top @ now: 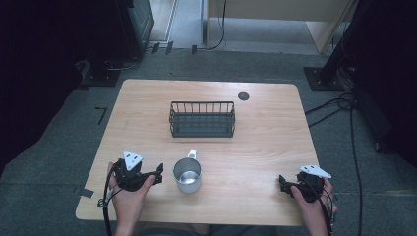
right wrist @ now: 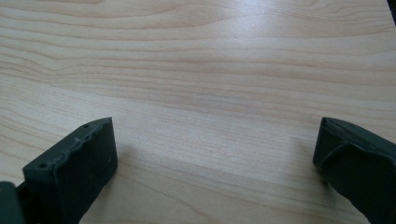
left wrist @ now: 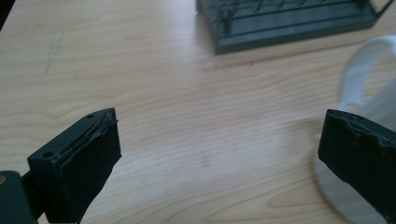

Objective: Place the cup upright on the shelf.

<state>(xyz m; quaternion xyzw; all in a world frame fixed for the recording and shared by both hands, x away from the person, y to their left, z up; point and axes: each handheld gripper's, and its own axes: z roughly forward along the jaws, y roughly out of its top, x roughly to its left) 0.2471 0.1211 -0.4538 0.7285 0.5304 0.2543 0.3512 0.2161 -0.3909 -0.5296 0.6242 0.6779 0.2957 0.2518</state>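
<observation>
In the high view, the metal mug (top: 187, 175) stands upright on the wooden table (top: 265, 147), in front of the wire basket (top: 202, 119) and apart from it. The left gripper (top: 158, 173) lies just beside the mug on its left, jaws pointing toward the mug wall; the right gripper (top: 282, 183) rests well apart to the mug's right, near the table's front edge, so the left gripper is clearly the nearer. The mug's handle (top: 192, 154) points away toward the basket, leaving the side wall free. Bare table surrounds the mug on all sides. In the left gripper view, the jaws stand spread wide with nothing between them; the mug (left wrist: 373, 107) sits at the right jaw, partly behind it, and contact cannot be determined. The basket (left wrist: 289, 23) lies beyond the mug. The coming move likely requires shifting this gripper sideways to centre the mug between the jaws. In the right gripper view, the jaws stand spread wide over bare table (right wrist: 201, 84), holding nothing.
</observation>
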